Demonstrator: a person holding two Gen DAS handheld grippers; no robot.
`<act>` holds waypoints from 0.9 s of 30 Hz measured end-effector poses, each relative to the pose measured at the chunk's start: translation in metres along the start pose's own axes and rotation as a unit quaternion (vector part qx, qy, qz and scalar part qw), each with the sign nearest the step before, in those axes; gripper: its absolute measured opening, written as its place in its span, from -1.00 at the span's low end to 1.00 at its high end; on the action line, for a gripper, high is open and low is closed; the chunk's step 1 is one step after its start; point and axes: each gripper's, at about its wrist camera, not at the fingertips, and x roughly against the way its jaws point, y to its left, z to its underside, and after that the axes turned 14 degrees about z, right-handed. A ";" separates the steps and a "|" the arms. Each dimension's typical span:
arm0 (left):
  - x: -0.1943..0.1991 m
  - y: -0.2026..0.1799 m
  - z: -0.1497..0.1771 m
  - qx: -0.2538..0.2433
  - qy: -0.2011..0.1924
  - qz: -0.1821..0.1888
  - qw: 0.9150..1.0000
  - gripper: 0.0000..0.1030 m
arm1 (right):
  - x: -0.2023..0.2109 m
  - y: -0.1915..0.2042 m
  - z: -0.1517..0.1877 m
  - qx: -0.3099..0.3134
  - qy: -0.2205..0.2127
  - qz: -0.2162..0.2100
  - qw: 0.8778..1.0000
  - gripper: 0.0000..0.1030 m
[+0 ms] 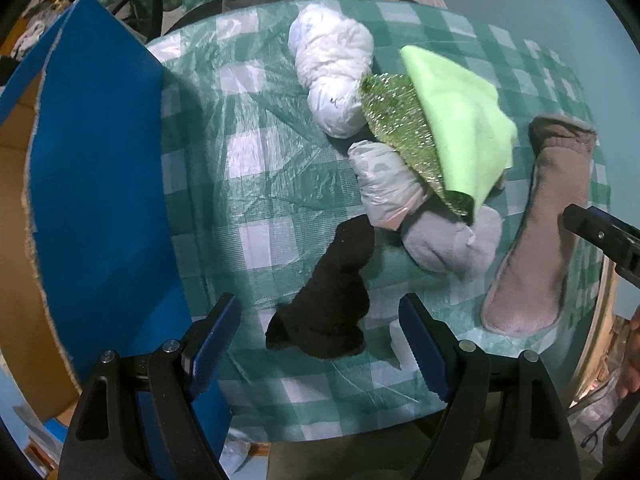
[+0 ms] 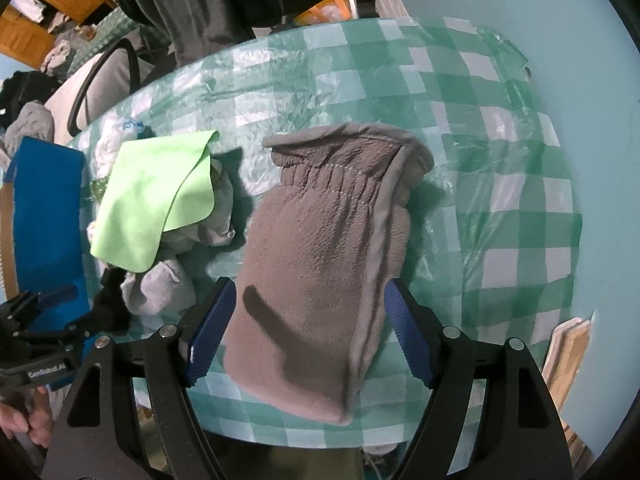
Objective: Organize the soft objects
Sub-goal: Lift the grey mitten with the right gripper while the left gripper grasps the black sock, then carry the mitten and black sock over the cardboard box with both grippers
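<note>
On the green-checked table (image 1: 248, 168) lie a black sock (image 1: 328, 300), a grey plush piece (image 1: 448, 244), white bundles (image 1: 332, 60), a light green cloth (image 1: 460, 120) with a glittery green piece (image 1: 400, 128), and a grey-brown fleece mitt (image 1: 536, 240). My left gripper (image 1: 320, 344) is open, its fingers either side of the black sock's near end. My right gripper (image 2: 308, 332) is open, its fingers straddling the fleece mitt (image 2: 320, 260). The green cloth (image 2: 156, 196) and grey plush (image 2: 160, 288) lie to its left.
A blue-lined cardboard box (image 1: 92, 184) stands at the table's left edge, also in the right wrist view (image 2: 44, 220). A chair and clothes sit behind the table (image 2: 104, 76). The table's right half (image 2: 500, 160) holds only the checked cover.
</note>
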 end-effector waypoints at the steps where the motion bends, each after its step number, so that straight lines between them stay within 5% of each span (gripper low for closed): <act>1: -0.002 0.001 0.000 0.002 0.000 0.001 1.000 0.60 | -0.001 0.001 0.000 0.000 0.000 0.003 1.000 0.49; 20: -0.022 0.037 -0.005 0.026 0.001 -0.001 1.000 0.48 | -0.040 0.027 -0.006 0.018 0.010 0.075 0.997 0.52; 25: -0.026 0.041 -0.005 0.023 0.008 0.009 1.000 0.03 | -0.038 0.038 -0.003 0.038 -0.004 0.094 0.995 0.20; 27: -0.025 0.042 -0.004 0.015 0.003 0.009 1.000 -0.08 | -0.035 0.047 0.005 0.045 -0.010 0.097 0.994 -0.10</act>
